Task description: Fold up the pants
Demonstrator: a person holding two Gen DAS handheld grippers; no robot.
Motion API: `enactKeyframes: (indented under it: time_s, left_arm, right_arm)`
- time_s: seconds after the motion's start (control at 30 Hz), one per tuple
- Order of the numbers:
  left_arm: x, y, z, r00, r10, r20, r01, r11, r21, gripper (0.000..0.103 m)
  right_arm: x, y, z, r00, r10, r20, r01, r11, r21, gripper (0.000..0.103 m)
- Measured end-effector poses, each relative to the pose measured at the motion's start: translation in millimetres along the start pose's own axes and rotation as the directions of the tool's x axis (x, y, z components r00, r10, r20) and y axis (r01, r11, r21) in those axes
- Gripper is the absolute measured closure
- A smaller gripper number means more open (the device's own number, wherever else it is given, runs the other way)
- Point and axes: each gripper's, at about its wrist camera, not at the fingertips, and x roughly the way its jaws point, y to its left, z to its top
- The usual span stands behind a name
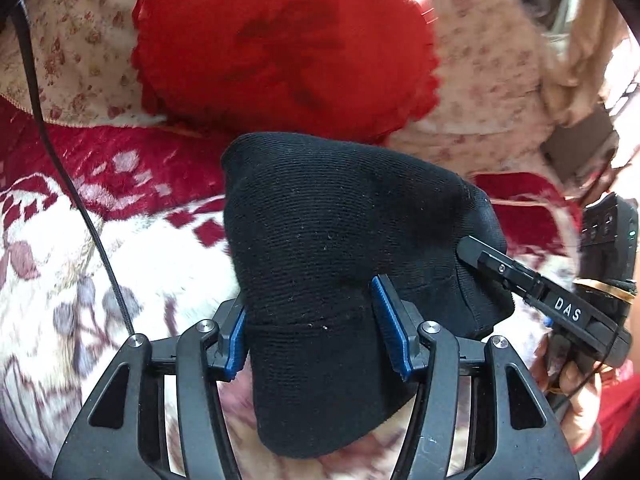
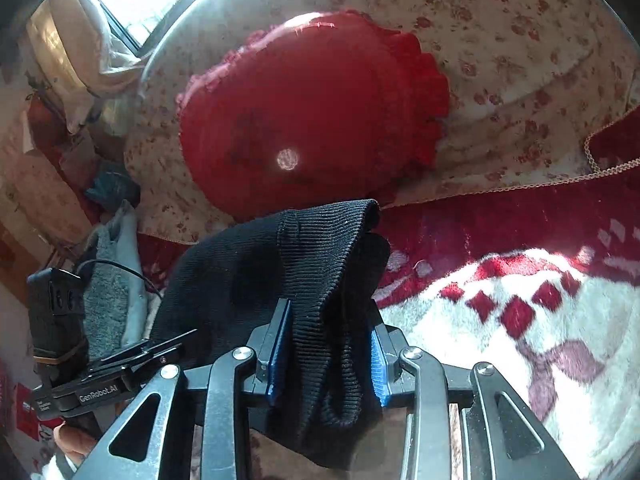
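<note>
The black knit pants (image 1: 320, 240) hang bunched between both grippers, lifted above the bed. My left gripper (image 1: 310, 320) is shut on one end of the pants, the cloth draped over its blue pads. My right gripper (image 2: 328, 352) is shut on the ribbed black hem (image 2: 320, 256). In the left wrist view the right gripper (image 1: 472, 248) bites the pants from the right. In the right wrist view the left gripper (image 2: 176, 340) holds the cloth at the left.
A round red cushion (image 1: 280, 48) leans on floral fabric (image 1: 480, 80) behind the pants. A red and white plush blanket (image 2: 520, 300) covers the bed below. A black cable (image 1: 80, 200) crosses the left side. Grey cloth (image 2: 112, 280) and clutter lie at far left.
</note>
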Motion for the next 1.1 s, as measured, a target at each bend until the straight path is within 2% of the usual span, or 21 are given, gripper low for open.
enactKeyframes:
  time_s: [0.03, 0.07, 0.1, 0.17, 0.3, 0.4, 0.5, 0.6, 0.67, 0.73, 0.9, 1.0, 1.1]
  left_arm:
    - [14, 4, 2, 0.999, 0.022, -0.038, -0.022, 1.000, -0.008, 0.046]
    - [18, 9, 1, 0.999, 0.010, -0.036, -0.011, 1.000, -0.020, 0.041]
    - [17, 11, 0, 1.000, 0.005, -0.026, -0.006, 1.000, -0.027, 0.040]
    - [14, 7, 0, 0.999, 0.031, -0.017, -0.031, 1.000, 0.003, 0.038]
    - [7, -3, 0, 0.995, 0.101, 0.003, -0.101, 0.994, 0.046, 0.037]
    - [2, -12, -2, 0.986, 0.165, 0.040, -0.168, 0.982, 0.084, 0.037]
    - [2, -11, -7, 0.979, 0.195, 0.066, -0.201, 0.975, 0.098, 0.037]
    - [3, -12, -9, 0.978, 0.198, 0.071, -0.204, 0.975, 0.091, 0.037]
    - [2, -13, -10, 0.979, 0.194, 0.069, -0.200, 0.976, 0.089, 0.037]
    - [-1, -15, -12, 0.974, 0.211, 0.076, -0.218, 0.971, 0.094, 0.037]
    - [-13, -18, -18, 0.967, 0.238, 0.095, -0.246, 0.966, 0.084, 0.037]
    - [-23, -17, -21, 0.963, 0.247, 0.108, -0.255, 0.965, 0.065, 0.037]
    - [-34, -19, -26, 0.956, 0.264, 0.131, -0.274, 0.959, 0.071, 0.037]
  right_arm:
    - [16, 2, 2, 0.998, -0.052, -0.035, 0.052, 0.999, -0.018, 0.065]
    - [30, 2, 2, 0.989, -0.124, -0.075, 0.121, 0.992, -0.043, 0.064]
    - [37, 0, 0, 0.982, -0.160, -0.098, 0.155, 0.986, -0.063, 0.064]
    - [30, 0, -2, 0.988, -0.138, -0.074, 0.135, 0.990, -0.047, 0.064]
    - [-7, -1, -4, 0.980, -0.197, -0.025, 0.195, 0.979, -0.061, 0.064]
    - [-28, 17, -4, 0.992, -0.123, 0.016, 0.124, 0.988, -0.091, 0.064]
    - [-27, 34, -9, 0.997, -0.074, 0.000, 0.073, 0.989, -0.130, 0.064]
    - [-10, 44, -22, 0.991, -0.132, -0.034, 0.125, 0.978, -0.167, 0.063]
    - [13, 37, -36, 0.975, -0.191, -0.113, 0.171, 0.971, -0.169, 0.063]
    - [11, 38, -41, 0.979, -0.192, -0.071, 0.177, 0.968, -0.179, 0.063]
    - [-8, 50, -29, 0.983, -0.179, -0.032, 0.171, 0.971, -0.165, 0.063]
    - [-23, 57, -26, 0.978, -0.206, 0.037, 0.209, 0.961, -0.181, 0.063]
    - [-26, 64, -21, 0.977, -0.209, 0.049, 0.215, 0.960, -0.179, 0.062]
